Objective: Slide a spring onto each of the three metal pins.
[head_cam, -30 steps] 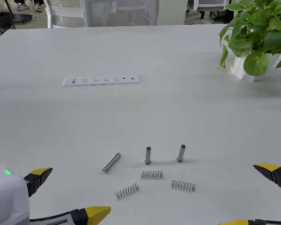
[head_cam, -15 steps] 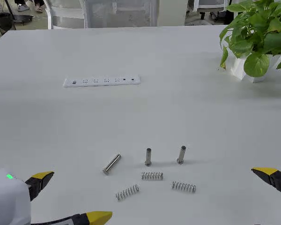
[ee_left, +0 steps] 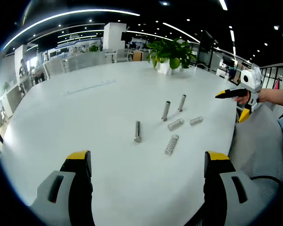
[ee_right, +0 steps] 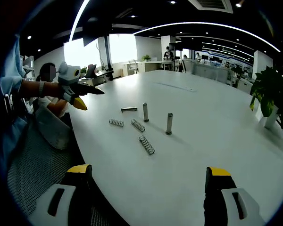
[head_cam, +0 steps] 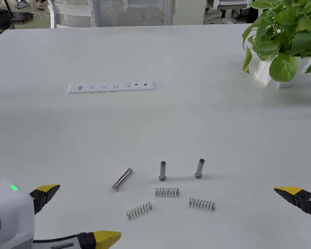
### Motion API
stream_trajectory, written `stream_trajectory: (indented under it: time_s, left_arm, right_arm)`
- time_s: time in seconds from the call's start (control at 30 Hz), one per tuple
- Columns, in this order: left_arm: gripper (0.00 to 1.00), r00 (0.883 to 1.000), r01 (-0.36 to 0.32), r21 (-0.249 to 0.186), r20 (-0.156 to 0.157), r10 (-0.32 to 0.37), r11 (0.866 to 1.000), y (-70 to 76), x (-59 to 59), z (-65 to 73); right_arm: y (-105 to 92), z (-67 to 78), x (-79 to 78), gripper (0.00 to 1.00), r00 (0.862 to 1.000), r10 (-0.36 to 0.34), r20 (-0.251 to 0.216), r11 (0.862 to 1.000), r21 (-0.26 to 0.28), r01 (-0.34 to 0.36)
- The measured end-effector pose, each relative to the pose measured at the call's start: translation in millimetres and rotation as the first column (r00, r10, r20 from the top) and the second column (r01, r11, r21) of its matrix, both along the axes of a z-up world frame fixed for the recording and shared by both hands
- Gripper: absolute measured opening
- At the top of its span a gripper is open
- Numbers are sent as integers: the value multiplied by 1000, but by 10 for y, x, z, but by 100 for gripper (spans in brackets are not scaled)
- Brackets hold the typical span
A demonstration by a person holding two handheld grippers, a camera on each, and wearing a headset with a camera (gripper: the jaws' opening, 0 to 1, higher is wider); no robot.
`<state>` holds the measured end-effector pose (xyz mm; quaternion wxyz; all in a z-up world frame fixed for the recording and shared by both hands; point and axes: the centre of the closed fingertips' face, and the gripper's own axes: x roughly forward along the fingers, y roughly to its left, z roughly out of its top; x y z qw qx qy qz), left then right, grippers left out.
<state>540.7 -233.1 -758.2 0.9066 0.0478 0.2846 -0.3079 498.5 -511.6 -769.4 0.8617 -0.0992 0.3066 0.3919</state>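
The left gripper (head_cam: 75, 213) hangs low over the near edge of the table (head_cam: 207, 119), its yellow-tipped jaws spread wide with nothing between them; the right gripper (ee_right: 149, 172) is likewise gaping and empty, off to the other side. Just ahead lie three short coils of thin bright wire: the left spring (head_cam: 139, 209), the middle spring (head_cam: 167, 191) and the right spring (head_cam: 202, 204), each on its side and apart from the others. Behind them, the middle pin (head_cam: 163, 170) and right pin (head_cam: 199, 168) stand upright on flanged heads, while the lying pin (head_cam: 122, 178) rests on its side. The springs look featherlight and soft, likely to squash, roll or flick away on the smooth white top, so a gentle pinch across the coils near one end, leaving the bore open, seems best. The pins are polished, stiff and slick, and probably tip easily. Farther back sit a white power strip (head_cam: 110, 86) and a leafy potted plant (head_cam: 282, 31).
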Motion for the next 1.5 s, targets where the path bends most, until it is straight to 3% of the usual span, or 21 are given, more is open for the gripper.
stream_trajectory:
  time_s: [0.13, 0.23, 0.27, 0.33, 0.47, 0.6, 0.8, 0.97, 1.5]
  left_arm:
    - [98, 1000, 16, 23, 5, -17, 1000, 9, 94, 30]
    - [95, 999, 6, 70, -48, -2, 998, 78, 152, -36]
    - [95, 999, 21, 55, -32, -19, 998, 60, 207, -24]
    - [91, 998, 31, 60, -51, -28, 998, 31, 231, -24]
    - [87, 997, 54, 76, -58, -49, 996, -40, 321, -13]
    - [84, 995, 86, 132, -69, -77, 988, -72, 417, -73]
    - [77, 990, 93, 92, -118, -82, 991, -197, 542, -143]
    - [67, 980, 130, 118, -166, -109, 985, -287, 625, -275]
    - [52, 969, 155, 125, -214, -126, 980, -511, 784, -438]
  right_arm:
    - [-7, -3, 13, 99, 1000, -8, -1, 1000, -1, 8]
    - [-18, -6, 12, 99, 1000, -11, 0, 1000, -5, 11]
    - [-22, -7, 11, 99, 1000, -14, -1, 1000, -4, 14]
    - [-17, -2, 6, 99, 1000, -17, 0, 1000, 1, 17]
    - [-20, 8, 7, 99, 1000, -30, 3, 1000, 6, 30]
    - [-32, 11, 9, 99, 999, -40, 8, 999, 10, 40]
    - [-58, 36, 23, 99, 998, -65, 20, 998, 20, 64]
    - [-64, 45, 18, 99, 996, -83, 16, 996, 39, 82]
    - [-74, 24, -64, 99, 995, -97, 4, 994, 49, 96]
